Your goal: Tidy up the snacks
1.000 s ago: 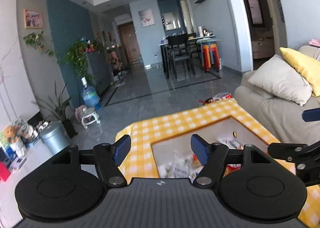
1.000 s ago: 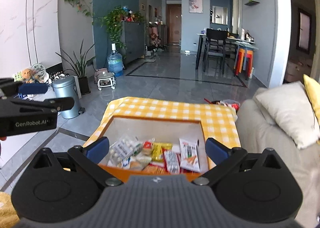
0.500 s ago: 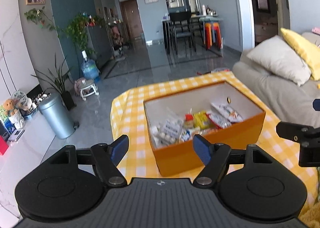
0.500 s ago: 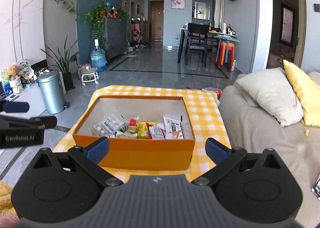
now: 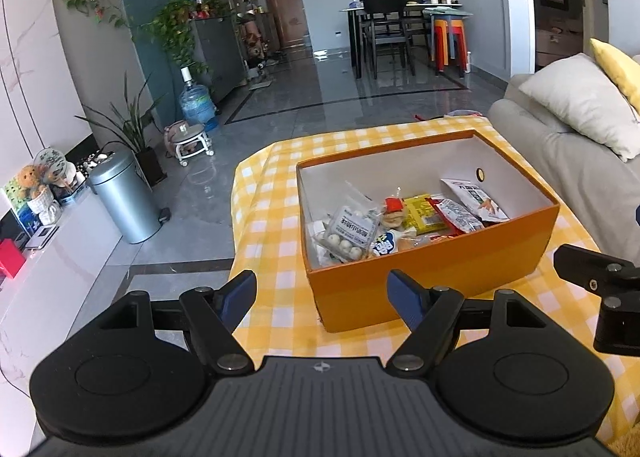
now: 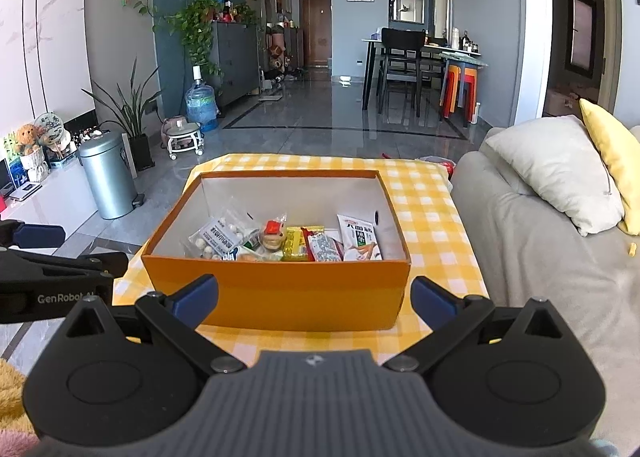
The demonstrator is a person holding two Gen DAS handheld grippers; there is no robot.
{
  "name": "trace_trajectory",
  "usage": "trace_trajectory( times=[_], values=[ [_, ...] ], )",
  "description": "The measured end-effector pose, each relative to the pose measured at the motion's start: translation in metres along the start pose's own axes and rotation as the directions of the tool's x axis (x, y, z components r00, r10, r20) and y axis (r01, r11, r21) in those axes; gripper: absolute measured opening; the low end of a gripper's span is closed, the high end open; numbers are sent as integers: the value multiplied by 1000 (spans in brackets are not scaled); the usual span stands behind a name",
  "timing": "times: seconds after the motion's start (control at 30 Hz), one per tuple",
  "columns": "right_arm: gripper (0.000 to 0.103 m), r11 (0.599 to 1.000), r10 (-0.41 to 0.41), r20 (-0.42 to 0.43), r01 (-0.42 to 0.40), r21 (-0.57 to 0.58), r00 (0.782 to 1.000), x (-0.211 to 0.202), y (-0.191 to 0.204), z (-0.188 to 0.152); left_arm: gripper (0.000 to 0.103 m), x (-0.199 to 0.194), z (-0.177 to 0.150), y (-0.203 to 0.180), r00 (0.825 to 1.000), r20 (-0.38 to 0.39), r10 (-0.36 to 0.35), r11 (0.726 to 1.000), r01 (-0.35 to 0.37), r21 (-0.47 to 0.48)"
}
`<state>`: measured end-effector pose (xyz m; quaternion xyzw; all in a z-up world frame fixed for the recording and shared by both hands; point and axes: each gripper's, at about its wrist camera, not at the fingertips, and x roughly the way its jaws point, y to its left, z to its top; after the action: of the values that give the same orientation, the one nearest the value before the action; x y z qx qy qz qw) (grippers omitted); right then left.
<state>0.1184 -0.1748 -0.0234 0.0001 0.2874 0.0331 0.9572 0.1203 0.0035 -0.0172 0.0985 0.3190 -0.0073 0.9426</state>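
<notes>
An orange box [image 5: 440, 269] [image 6: 280, 289] stands on a table with a yellow checked cloth [image 5: 272, 217] [image 6: 428, 209]. Inside lie several snack packets: a clear bag of white balls [image 5: 352, 225] [image 6: 218, 235], a yellow packet [image 5: 422, 213] [image 6: 296, 243], a red packet [image 5: 456, 213] [image 6: 324, 247] and a white packet [image 5: 474, 195] [image 6: 356, 235]. My left gripper [image 5: 322, 291] hangs open before the box's near left corner, with nothing between its fingers. My right gripper [image 6: 314, 297] is open and empty, facing the box's front wall.
A grey sofa [image 6: 540, 257] with a pale cushion [image 6: 556, 169] and a yellow cushion [image 6: 616, 161] runs along the table's right side. A metal bin [image 5: 124, 197] and a low white shelf [image 5: 60, 257] stand on the left. Tiled floor stretches beyond the table.
Both grippers have sunk and drawn back from over the box, so its front wall now shows. The left jaws stand slightly wider.
</notes>
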Motion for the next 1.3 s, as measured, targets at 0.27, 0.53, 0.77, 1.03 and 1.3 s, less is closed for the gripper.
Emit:
trace_trajectory(
  times=[0.27, 0.53, 0.77, 1.03, 1.3],
  values=[
    [99, 1000, 0, -2, 0, 10, 1000, 5, -1, -1, 87, 0, 1, 2, 1000, -15, -1, 1000, 1, 0],
    [99, 1000, -1, -4, 1, 12, 1000, 4, -2, -2, 87, 0, 2, 1, 1000, -16, -2, 1000, 2, 2],
    [99, 1000, 2, -3, -2, 5, 1000, 4, -1, -2, 87, -1, 3, 2, 1000, -18, -6, 1000, 6, 0],
    [99, 1000, 1, -8, -1, 4, 1000, 4, 0, -3, 87, -2, 3, 2, 1000, -16, -5, 1000, 5, 2],
    [99, 1000, 1, -8, -1, 5, 1000, 4, 0, -3, 87, -6, 4, 1, 1000, -9, -6, 1000, 6, 3]
  ],
)
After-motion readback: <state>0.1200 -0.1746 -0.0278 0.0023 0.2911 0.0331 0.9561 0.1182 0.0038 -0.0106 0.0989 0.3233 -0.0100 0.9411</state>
